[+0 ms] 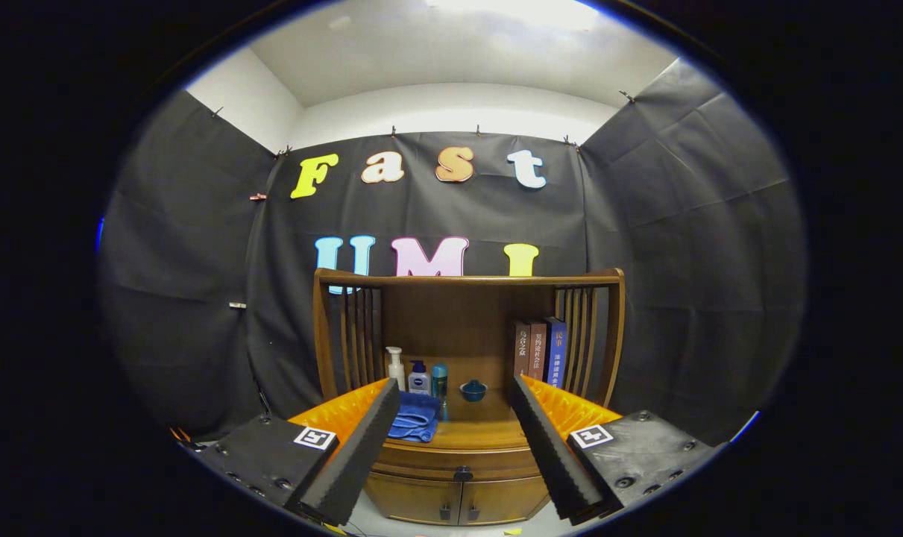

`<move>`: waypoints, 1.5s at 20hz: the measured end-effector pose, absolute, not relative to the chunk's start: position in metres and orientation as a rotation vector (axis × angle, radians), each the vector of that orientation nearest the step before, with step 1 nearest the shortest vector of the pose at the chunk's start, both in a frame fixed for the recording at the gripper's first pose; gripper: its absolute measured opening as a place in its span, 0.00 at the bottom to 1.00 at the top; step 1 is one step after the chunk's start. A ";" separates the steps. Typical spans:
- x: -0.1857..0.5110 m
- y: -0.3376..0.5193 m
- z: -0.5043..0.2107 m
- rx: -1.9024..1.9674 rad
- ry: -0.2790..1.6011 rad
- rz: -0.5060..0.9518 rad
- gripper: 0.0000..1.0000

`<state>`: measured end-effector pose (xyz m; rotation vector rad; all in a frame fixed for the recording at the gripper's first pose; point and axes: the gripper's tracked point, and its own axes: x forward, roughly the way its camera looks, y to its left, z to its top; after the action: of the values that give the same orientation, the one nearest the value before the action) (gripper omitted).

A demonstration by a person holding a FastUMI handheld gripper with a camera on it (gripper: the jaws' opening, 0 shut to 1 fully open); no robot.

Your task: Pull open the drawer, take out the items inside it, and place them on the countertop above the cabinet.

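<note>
The gripper [455, 447] is hovering wide open and empty before the brown wooden cabinet [466, 418]. Its shut drawer, marked by a small dark knob [463, 473], is sitting under the countertop [470, 432]; approaching level and centring on that knob seems wise.

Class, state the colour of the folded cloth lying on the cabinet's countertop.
Blue; the folded cloth shows best in the gripper view, beyond the open gripper.

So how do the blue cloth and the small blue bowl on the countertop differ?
The blue cloth is soft, crumpled and lies near the front edge beside the left finger; the blue bowl is rigid, upright and sits further back, near the middle. The cloth looks larger and brighter. Both rest on the countertop, beyond the open gripper.
</note>
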<state>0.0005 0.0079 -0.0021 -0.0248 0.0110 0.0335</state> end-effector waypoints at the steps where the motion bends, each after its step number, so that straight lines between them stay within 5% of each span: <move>1: 0.001 0.008 -0.004 -0.024 0.015 0.033 0.98; 12: 0.038 0.011 -0.051 0.009 0.106 0.046 0.98; 30: 0.141 0.001 -0.317 0.038 0.496 0.027 0.99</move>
<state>0.1407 0.0015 -0.3172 0.0378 0.4960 0.0274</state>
